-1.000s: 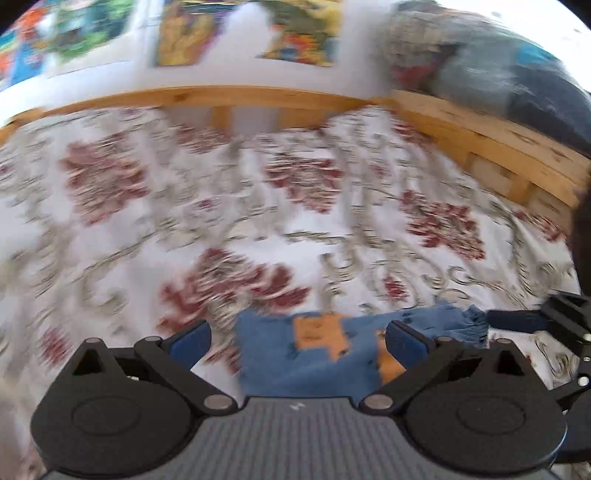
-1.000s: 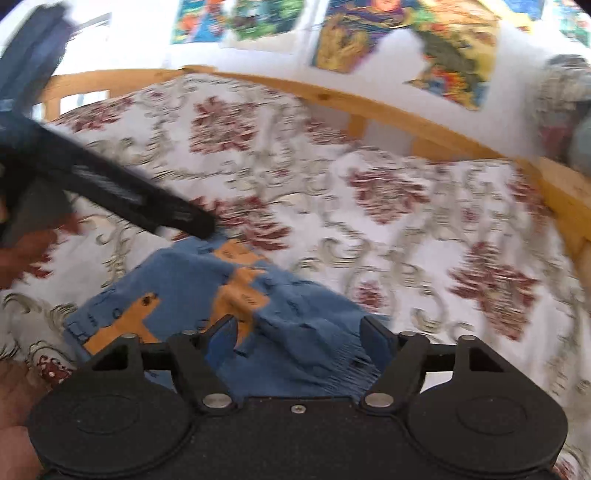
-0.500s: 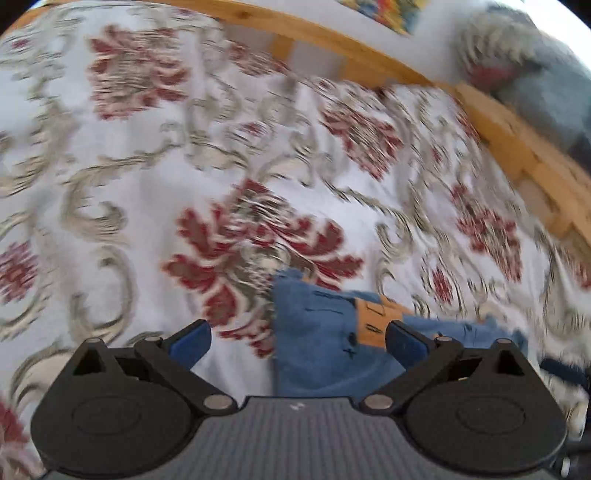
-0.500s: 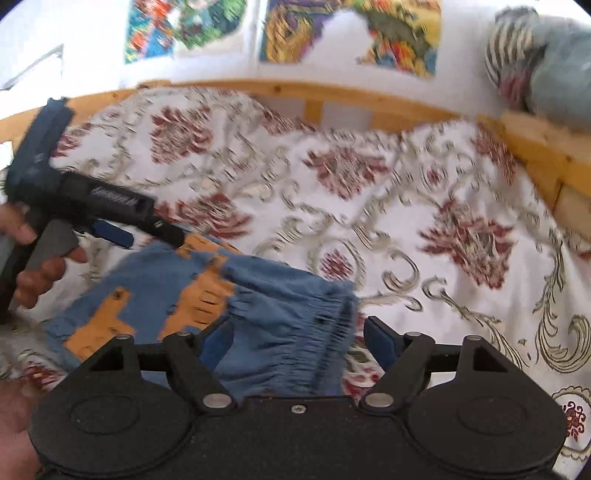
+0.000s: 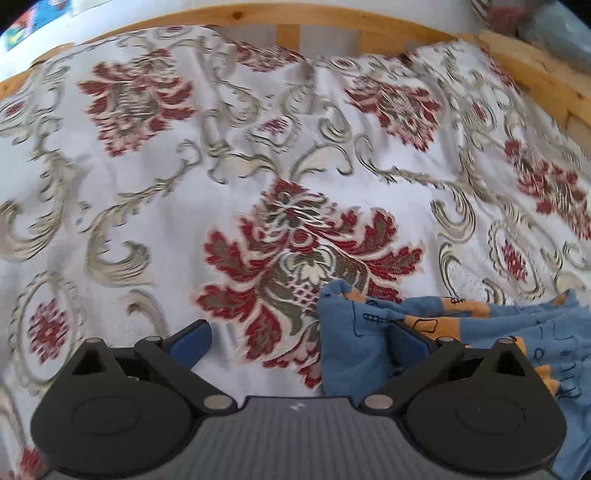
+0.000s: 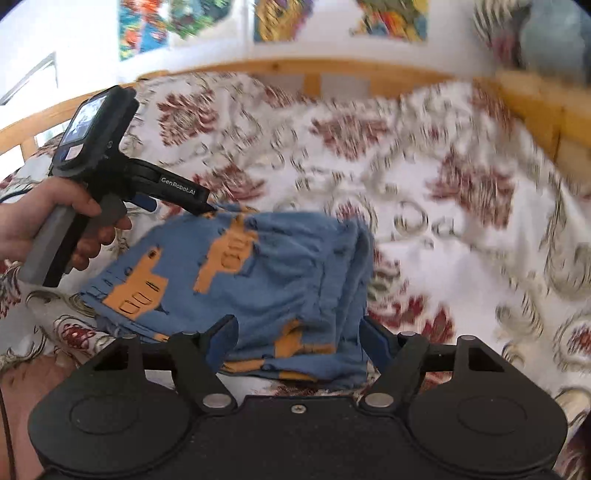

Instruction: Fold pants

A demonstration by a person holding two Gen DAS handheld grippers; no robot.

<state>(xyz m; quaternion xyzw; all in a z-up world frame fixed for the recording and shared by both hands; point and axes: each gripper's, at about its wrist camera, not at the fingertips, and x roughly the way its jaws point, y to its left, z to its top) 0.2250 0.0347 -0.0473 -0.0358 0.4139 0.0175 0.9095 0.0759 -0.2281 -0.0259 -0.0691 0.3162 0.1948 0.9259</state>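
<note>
The blue pants (image 6: 280, 269) with orange patches lie folded in a compact bundle on the floral bedspread (image 6: 424, 229). In the right wrist view my right gripper (image 6: 297, 338) is open, its fingers straddling the bundle's near edge. The left gripper (image 6: 177, 204), held by a hand (image 6: 40, 218), is also open, one black fingertip touching the bundle's far left corner. In the left wrist view the pants (image 5: 351, 347) sit at the lower right. The left gripper (image 5: 299, 338) stands open there, its right pad against the cloth's edge and its left pad over bare bedspread (image 5: 184, 184).
A wooden bed rail (image 5: 288, 18) borders the far side and the right (image 6: 535, 107). Colourful posters (image 6: 288, 18) hang on the white wall. A grey and striped heap (image 6: 535, 33) rests at the far right corner. Bedspread stretches beyond and right of the pants.
The left gripper swung left, so the pants slid from between its fingers to its right finger. The pants settled into a flatter folded bundle. Both grippers stayed open.
</note>
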